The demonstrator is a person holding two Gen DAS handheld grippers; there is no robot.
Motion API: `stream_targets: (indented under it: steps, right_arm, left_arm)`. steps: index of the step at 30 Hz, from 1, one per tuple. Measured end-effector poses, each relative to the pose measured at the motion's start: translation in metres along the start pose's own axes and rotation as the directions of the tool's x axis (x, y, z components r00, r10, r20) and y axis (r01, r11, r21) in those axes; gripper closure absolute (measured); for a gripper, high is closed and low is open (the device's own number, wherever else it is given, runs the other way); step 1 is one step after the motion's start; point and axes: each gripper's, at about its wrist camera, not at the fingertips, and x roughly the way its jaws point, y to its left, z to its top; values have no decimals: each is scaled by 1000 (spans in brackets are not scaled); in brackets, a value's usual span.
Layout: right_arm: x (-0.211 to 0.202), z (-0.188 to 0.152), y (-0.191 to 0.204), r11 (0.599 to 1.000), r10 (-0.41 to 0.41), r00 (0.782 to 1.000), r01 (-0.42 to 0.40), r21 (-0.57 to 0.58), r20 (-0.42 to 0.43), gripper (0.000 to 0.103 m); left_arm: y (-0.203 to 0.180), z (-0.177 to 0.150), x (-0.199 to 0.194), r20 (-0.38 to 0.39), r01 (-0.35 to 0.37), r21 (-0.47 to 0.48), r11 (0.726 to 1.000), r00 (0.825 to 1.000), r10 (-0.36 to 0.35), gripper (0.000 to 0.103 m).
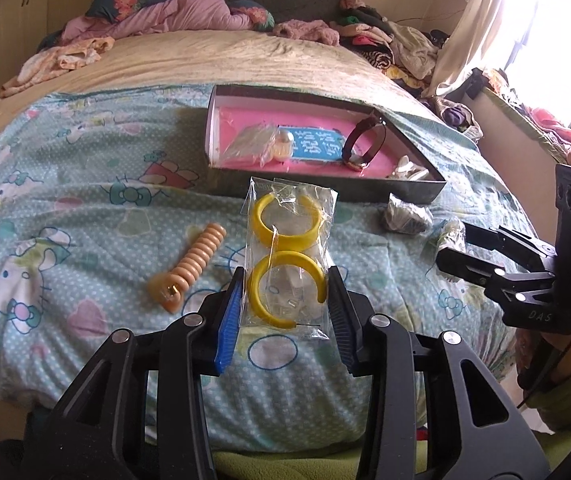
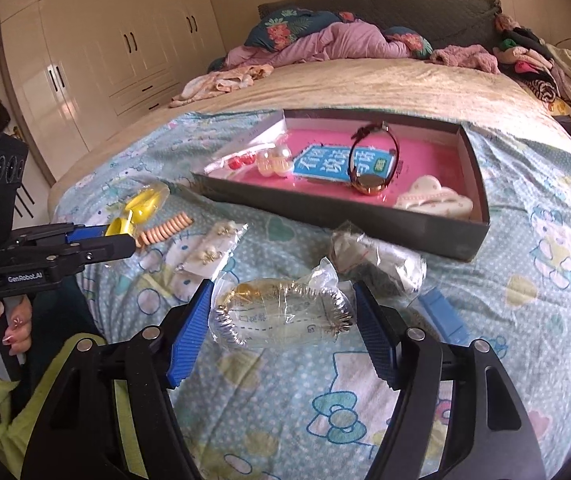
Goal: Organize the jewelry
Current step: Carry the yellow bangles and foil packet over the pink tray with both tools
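My left gripper is shut on a clear bag holding two yellow hoops, which stands upright between the blue pads, above the bed. From the right wrist view, that gripper and its yellow hoops show at the left. My right gripper is shut on a clear bag with a silver and gold bracelet, pinched by its two ends. It also appears at the right of the left wrist view. Beyond both lies a dark box lined in pink, with a watch inside.
On the Hello Kitty bedspread lie a peach ribbed clip, a bag of small earrings, a crumpled bag and a blue ribbed piece. The box also holds pearl earrings and a white clip. Clothes are piled at the headboard.
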Motion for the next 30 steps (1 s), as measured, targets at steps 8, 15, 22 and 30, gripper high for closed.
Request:
stream_targets:
  steps: [8,15,22,30]
  right_arm:
    - [-22,17,1,1000,0,998,1,-19,56,35]
    - [-33,27,-3,999,-18,995,20,-26,97,35]
    - [-44,39,-13,999,-36,989,39,-20,140,35]
    - [-51,50,-23,998,-55,982,59,-13,182,35]
  left_arm:
    - [-9,13,-11,45,18,11,1000,999,-19,71]
    - [-16,26,-14,67,22,24,999,997,-24,71]
    - [-18,39,-11,83,19,31,999,996,-22,71]
    - [-22,55,-3,93,5,48,999,996,-10,71]
